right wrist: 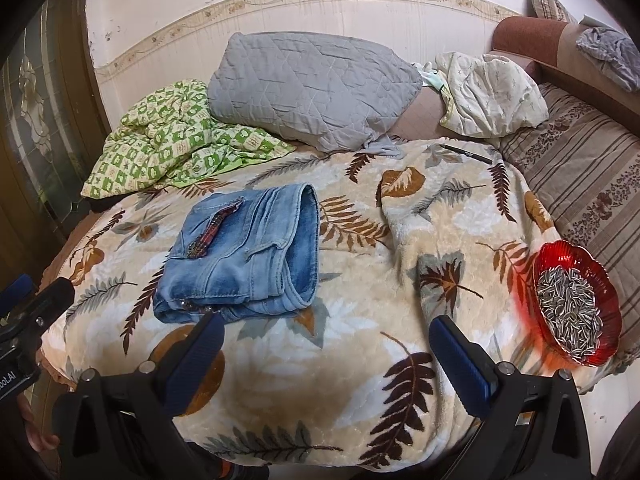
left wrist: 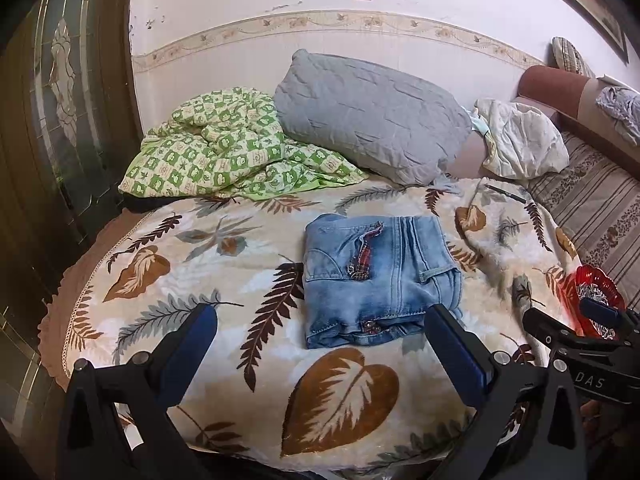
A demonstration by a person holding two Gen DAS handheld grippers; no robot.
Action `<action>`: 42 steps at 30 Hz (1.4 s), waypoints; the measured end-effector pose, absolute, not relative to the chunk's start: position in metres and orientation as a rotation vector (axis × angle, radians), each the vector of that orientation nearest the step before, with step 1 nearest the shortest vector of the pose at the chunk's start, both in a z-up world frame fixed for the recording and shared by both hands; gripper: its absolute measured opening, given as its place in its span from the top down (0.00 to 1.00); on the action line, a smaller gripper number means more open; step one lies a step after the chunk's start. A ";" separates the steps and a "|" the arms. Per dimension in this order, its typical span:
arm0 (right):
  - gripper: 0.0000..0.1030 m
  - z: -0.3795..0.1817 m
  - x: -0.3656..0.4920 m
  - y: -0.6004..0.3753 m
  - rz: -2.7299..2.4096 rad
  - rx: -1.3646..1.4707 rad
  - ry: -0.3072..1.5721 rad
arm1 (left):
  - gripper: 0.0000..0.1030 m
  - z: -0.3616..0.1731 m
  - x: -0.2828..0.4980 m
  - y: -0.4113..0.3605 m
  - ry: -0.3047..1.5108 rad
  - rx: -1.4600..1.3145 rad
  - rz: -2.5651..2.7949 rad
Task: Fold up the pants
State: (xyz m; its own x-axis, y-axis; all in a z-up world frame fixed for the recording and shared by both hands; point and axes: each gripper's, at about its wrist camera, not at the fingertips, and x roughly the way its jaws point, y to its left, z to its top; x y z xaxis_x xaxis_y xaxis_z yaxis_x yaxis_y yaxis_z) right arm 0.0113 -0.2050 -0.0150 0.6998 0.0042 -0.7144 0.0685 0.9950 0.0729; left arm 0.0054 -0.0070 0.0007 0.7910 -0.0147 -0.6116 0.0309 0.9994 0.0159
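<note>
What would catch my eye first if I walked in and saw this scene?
Probably the folded blue jeans, lying as a compact bundle in the middle of the leaf-patterned blanket. Next, the red glass bowl heaped with sunflower seeds at the blanket's right edge. Both black tools, the left tool and the right tool, sit open in front of the jeans, holding nothing.

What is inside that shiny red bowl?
The red glass bowl holds a heap of striped sunflower seeds, piled almost to its rim. They cover the bottom, so anything under the seeds cannot be seen. The bowl sits on the leaf-patterned blanket.
</note>
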 end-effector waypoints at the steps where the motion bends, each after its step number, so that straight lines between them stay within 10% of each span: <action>1: 0.00 -0.015 0.011 -0.205 -0.035 0.098 0.795 | 0.00 0.001 0.005 -0.007 0.657 0.024 -0.024; 42: 0.00 -0.017 0.012 -0.202 -0.038 0.101 0.800 | 0.00 -0.003 0.007 -0.008 0.670 0.028 -0.047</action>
